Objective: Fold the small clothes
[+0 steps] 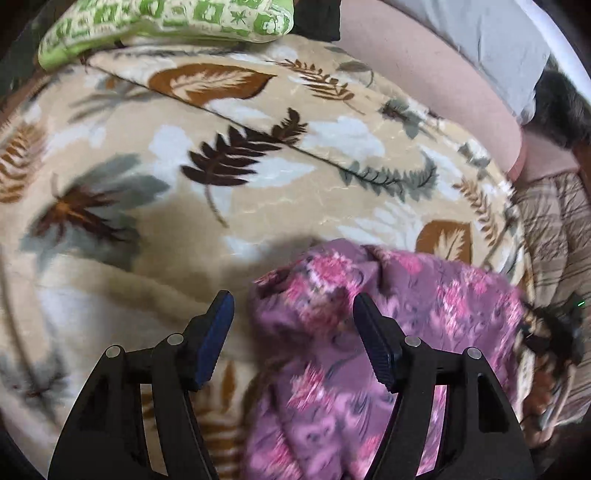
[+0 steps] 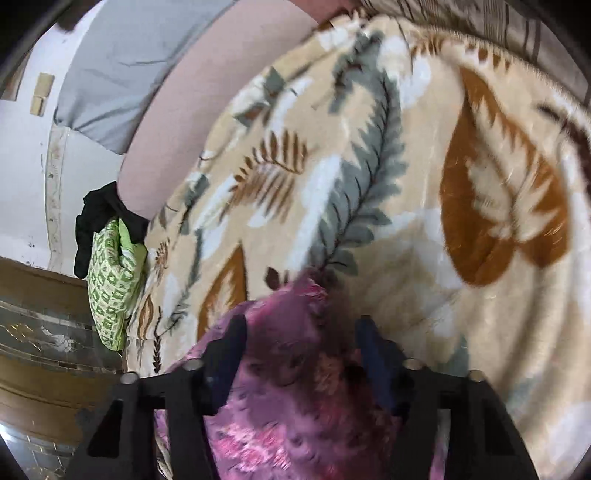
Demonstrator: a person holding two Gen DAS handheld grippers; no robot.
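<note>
**Purple floral garment lies on the leaf blanket, both grippers over it**

The purple floral garment (image 1: pixel 369 332) lies bunched on a beige leaf-print blanket (image 1: pixel 258 177), filling the 5 o'clock part of the left wrist view. In the right wrist view it (image 2: pixel 288 387) sits at 6 o'clock, rising in a hump between the fingers.

The left gripper (image 1: pixel 293 314) stands spread, its pads clear of the cloth; the garment's edge lies below the gap, nearer the right-hand finger. The right gripper (image 2: pixel 299 332) is blurred; its fingers straddle the hump with a gap between them, and whether the pads press on the fabric I cannot tell.

Beyond, a green-and-white patterned pillow (image 1: pixel 166 22) rests at 11 o'clock on the blanket's far edge, black cloth (image 2: pixel 96 221) just beside it. A pink sheet (image 1: pixel 424 92) and grey pillow (image 1: pixel 480 37) lie at 1 o'clock.
</note>
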